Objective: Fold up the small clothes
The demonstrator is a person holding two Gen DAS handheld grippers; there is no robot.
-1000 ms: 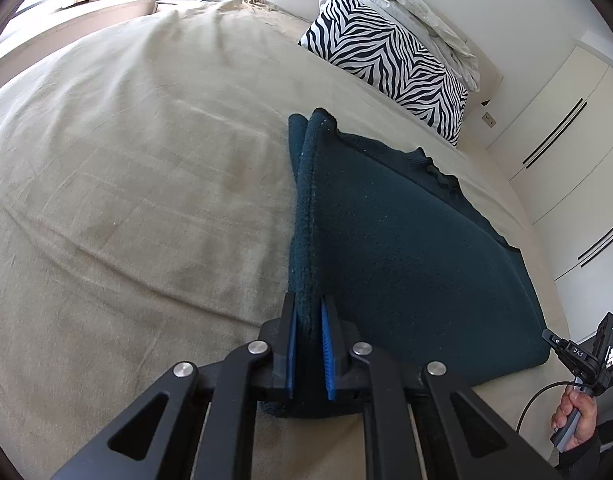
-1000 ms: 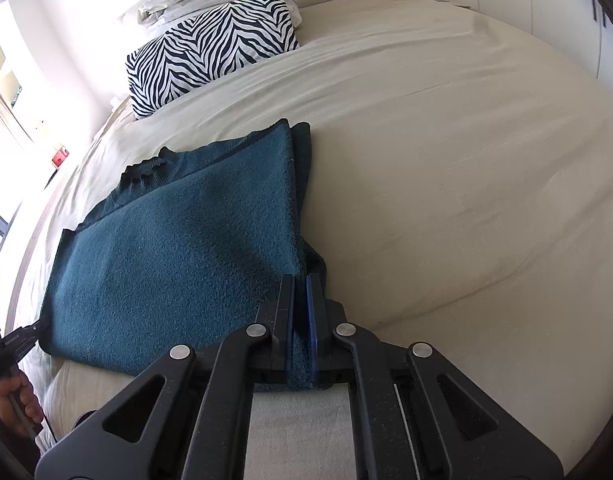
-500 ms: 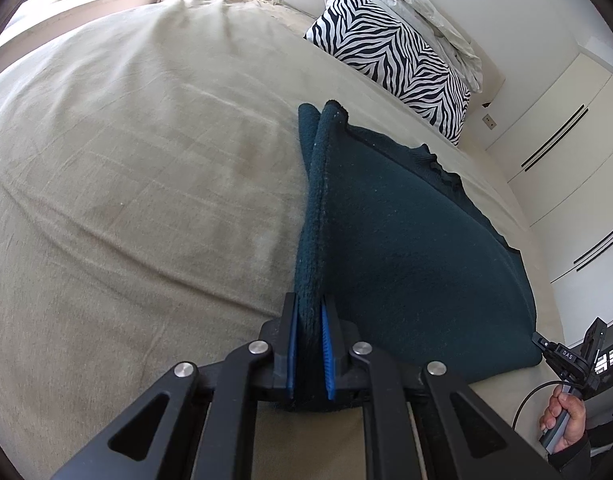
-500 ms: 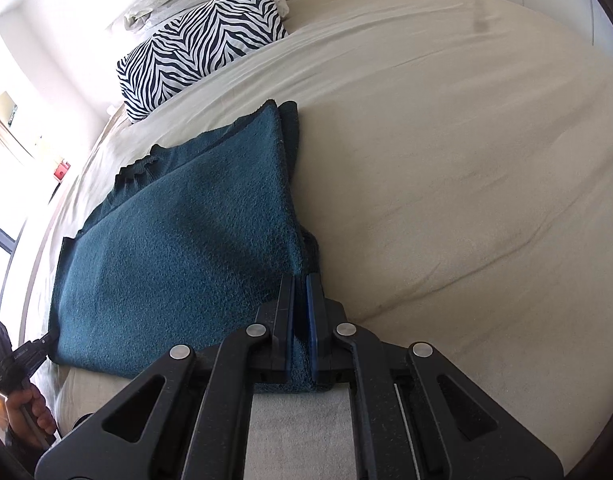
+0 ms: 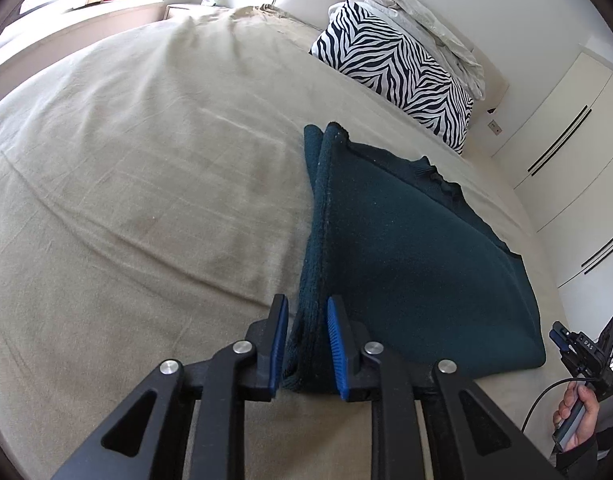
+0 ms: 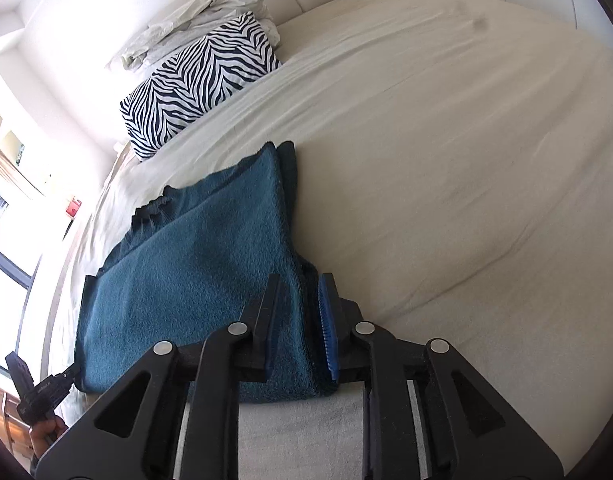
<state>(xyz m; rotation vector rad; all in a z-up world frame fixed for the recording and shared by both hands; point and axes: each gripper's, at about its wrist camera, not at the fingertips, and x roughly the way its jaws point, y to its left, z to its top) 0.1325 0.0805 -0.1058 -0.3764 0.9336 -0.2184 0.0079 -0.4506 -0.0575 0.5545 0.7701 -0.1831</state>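
beige bed [image 5: 146,200] carries the folded teal garment [image 5: 406,260], both near corners between the left gripper [image 5: 306,344] and right gripper [image 6: 298,324] (jaws opening, apparently letting go since the fold lies flat).

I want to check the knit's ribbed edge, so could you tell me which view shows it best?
The right wrist view: the dark teal garment is well lit there, its ribbed edge distinct. The left wrist view shows it shadowed, ribbing faint.

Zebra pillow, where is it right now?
The zebra pillow sits at the head of the bed, past the folded teal cloth, with a crumpled white sheet piled behind it; upper right in the left view, upper left in the right.
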